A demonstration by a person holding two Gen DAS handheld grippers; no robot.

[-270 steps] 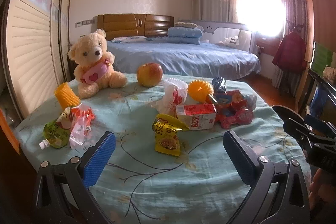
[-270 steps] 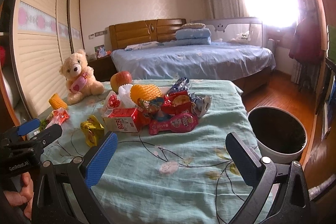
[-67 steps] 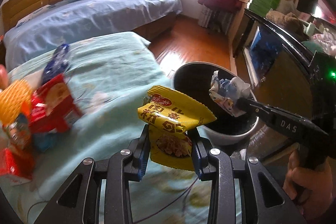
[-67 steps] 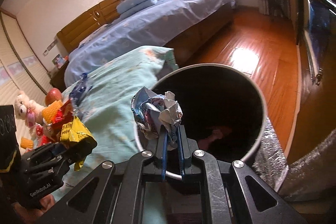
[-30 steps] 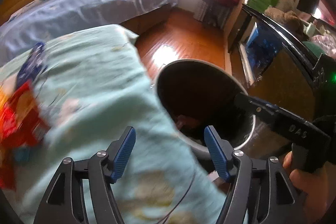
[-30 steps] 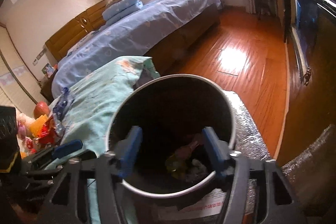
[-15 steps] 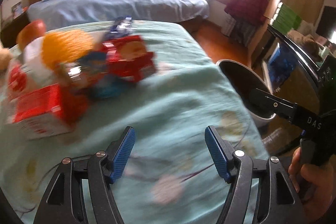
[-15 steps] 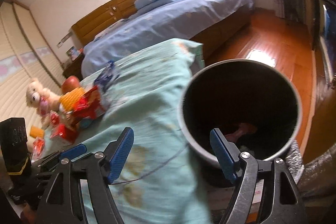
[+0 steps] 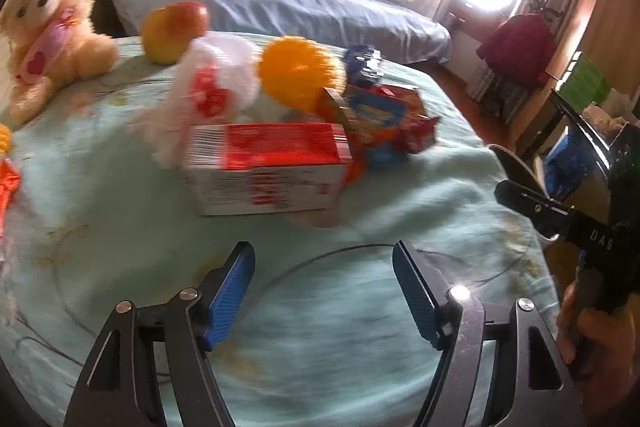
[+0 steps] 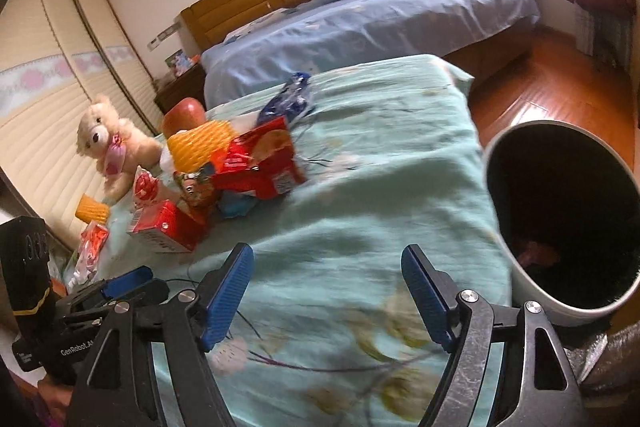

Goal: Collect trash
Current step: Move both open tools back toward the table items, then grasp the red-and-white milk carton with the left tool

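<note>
Left tool [image 9: 323, 281] spread wide, holding nothing, above the bench [image 9: 120, 227] just short of the red-and-white carton [image 9: 266, 167]. Right tool [image 10: 327, 285] likewise wide and holding nothing, over the near bench edge. Trash heaped mid-bench: red snack bag [image 10: 260, 163], orange foam net [image 9: 298, 73], blue wrapper [image 10: 290, 101]. Bin [image 10: 532, 293] on the floor just right of the bench, some litter inside. Teddy bear [image 9: 44, 23] and apple [image 9: 174, 27] at far left.

The pile of wrappers [image 10: 248, 163] sits in the middle left on the table [image 10: 380, 163], with the bin [image 10: 560, 211] at the right edge.
</note>
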